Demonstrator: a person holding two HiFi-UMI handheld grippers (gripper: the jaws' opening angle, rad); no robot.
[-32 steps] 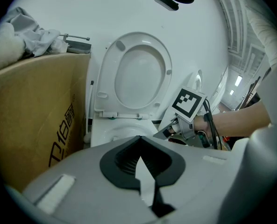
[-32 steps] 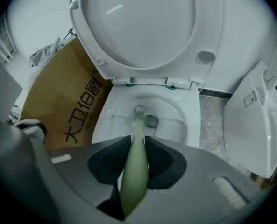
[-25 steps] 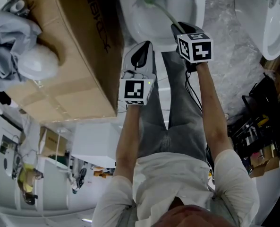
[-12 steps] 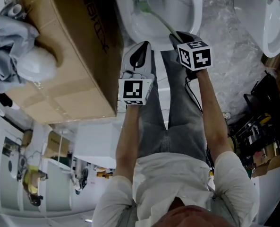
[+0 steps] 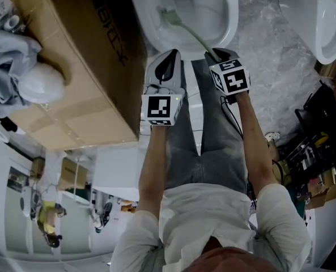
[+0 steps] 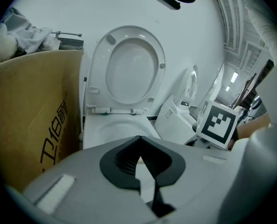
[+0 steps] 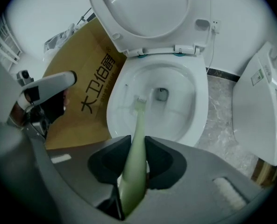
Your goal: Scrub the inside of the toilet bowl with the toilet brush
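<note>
Looking down in the head view, the toilet bowl (image 5: 224,16) sits at 12 o'clock, beyond the person's knees. The right tool (image 5: 215,52) grips the toilet brush (image 5: 193,33). Its pale green handle slants toward 10 o'clock into the bowl, and its head lies near the inner wall on the 9 o'clock side. The left tool (image 5: 168,55) hangs at 7 o'clock from the bowl, beside a cardboard box (image 5: 83,67) that fills the 10 o'clock corner. A second toilet (image 5: 326,27) shows at 2 o'clock

The left gripper view shows the left tool (image 6: 139,143) with its jaws closed tip to tip and nothing between them. The toilet bowl (image 6: 110,127) lies ahead at 12 o'clock under its raised seat (image 6: 129,71). The cardboard box (image 6: 31,120) is at 9 o'clock and the right tool's marker cube (image 6: 219,123) at 3 o'clock

The right gripper view has the right tool (image 7: 134,146) clamped on the toilet brush (image 7: 133,171) handle. The brush head (image 7: 139,101) is inside the toilet bowl (image 7: 199,101), at 9 o'clock of the drain opening (image 7: 162,94). The left tool (image 7: 68,78) shows at 9 o'clock, in front of the cardboard box (image 7: 91,97)
</note>
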